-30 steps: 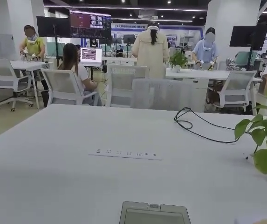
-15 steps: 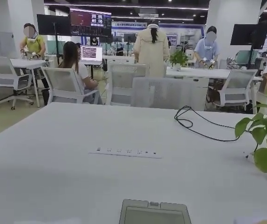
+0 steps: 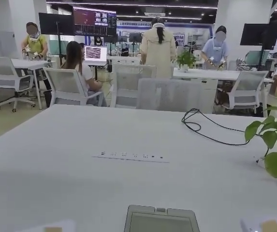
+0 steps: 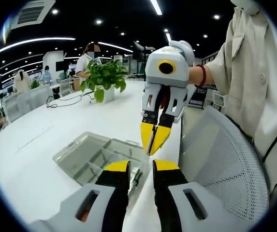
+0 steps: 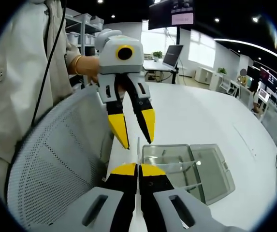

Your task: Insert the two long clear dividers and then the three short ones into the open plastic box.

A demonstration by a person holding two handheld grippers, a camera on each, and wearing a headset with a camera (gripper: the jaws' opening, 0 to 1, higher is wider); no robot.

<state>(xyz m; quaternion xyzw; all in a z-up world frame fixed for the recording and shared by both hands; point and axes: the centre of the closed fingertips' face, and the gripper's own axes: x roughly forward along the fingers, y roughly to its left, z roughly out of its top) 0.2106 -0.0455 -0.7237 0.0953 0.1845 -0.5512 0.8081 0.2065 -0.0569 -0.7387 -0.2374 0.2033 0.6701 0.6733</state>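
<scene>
Currently right claw [image 5: 138, 169] is pinched tight on a thin clear divider [image 5: 138, 150], seen edge-on, rising between its tips. Left claw [image 4: 140, 166] is partly spread. Open plastic box [image 5: 186, 166] lies on white surface [image 5: 201, 116] just ahead of both claws.

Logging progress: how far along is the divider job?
Done: the open box seems to hold some seated dividers already; count unclear. In hand: right gripper shut on a clear divider; left gripper open. Left: seating it and the rest.
</scene>
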